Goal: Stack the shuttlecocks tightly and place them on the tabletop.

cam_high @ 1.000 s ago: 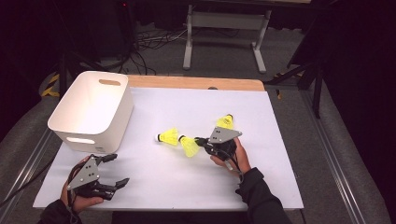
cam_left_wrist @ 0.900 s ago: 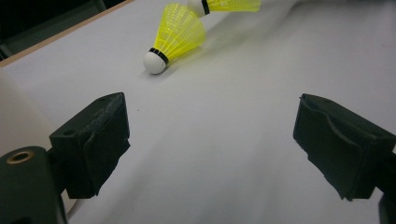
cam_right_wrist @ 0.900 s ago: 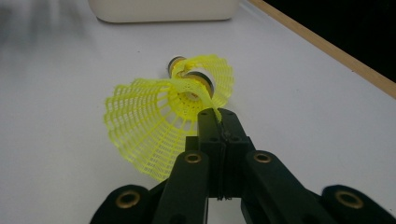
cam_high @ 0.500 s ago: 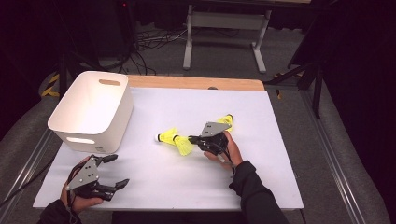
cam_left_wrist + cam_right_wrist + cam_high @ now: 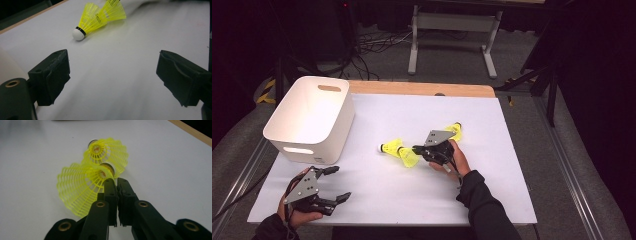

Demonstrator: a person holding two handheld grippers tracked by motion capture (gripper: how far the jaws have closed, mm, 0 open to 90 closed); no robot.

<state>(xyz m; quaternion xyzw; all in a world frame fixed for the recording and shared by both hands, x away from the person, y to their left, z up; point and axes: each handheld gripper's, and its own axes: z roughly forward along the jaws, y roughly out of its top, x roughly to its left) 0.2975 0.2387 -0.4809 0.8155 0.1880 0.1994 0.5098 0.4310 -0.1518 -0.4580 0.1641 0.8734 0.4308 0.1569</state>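
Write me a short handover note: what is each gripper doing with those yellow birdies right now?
Right gripper: shut on the skirt edge of a yellow shuttlecock, low over the table.
Left gripper: open, holding nothing, at the near edge.
Second shuttlecock lies right beside the held one; third shuttlecock lies behind the right hand.
White bin: no shuttlecock seen inside.
Left, probably: all three into the bin.

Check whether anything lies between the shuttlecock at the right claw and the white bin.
Yes. A second shuttlecock lies close against the pinched shuttlecock on its bin side. Past it there is only bare table up to the white bin.
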